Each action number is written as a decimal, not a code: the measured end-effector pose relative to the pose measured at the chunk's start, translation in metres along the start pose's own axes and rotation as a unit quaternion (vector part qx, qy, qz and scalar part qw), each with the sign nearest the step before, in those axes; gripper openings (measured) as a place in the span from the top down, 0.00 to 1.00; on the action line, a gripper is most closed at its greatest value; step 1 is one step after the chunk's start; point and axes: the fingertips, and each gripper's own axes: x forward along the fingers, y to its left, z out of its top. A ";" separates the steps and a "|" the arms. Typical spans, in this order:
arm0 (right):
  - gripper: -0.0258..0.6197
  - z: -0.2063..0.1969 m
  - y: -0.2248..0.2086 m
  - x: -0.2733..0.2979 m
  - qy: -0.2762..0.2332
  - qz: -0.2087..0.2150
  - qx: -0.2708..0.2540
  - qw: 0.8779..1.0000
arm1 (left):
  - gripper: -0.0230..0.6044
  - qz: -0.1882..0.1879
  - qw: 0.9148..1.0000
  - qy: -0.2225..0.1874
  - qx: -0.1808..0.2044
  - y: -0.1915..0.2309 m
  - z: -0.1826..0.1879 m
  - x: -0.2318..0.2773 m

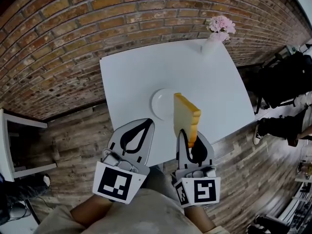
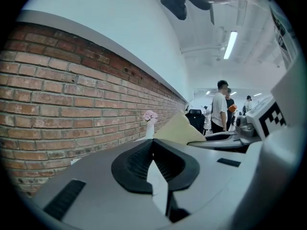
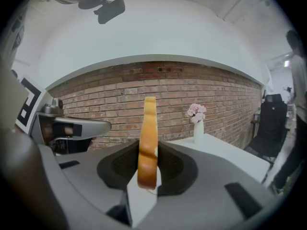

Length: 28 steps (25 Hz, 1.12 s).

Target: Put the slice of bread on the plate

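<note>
here, right claw (image 1: pixel 190 139) tight on upright golden bread slice (image 1: pixel 185 115) near round white plate (image 1: pixel 159 104); left claw (image 1: pixel 147 124) closed

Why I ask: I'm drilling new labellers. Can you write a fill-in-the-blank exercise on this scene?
1. The right tongs grip the golden-crusted slice of bread; the left tongs hold ____.
2. The slim white vase holds ____ flowers.
3. The round white plate sits on the white ____.
Missing words: nothing; pink; table.
</note>
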 end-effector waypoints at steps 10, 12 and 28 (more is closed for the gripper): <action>0.81 -0.013 -0.005 0.029 0.014 0.024 0.010 1.000 | 0.95 0.016 1.000 0.011 0.001 0.007 -0.003 0.016; 0.81 -0.014 -0.007 0.034 0.017 0.028 0.010 0.999 | 0.95 0.018 1.000 0.013 0.000 0.007 -0.004 0.020; 0.81 -0.040 -0.014 0.077 0.051 0.051 0.011 0.997 | 0.95 0.039 0.999 0.031 -0.008 0.024 -0.011 0.040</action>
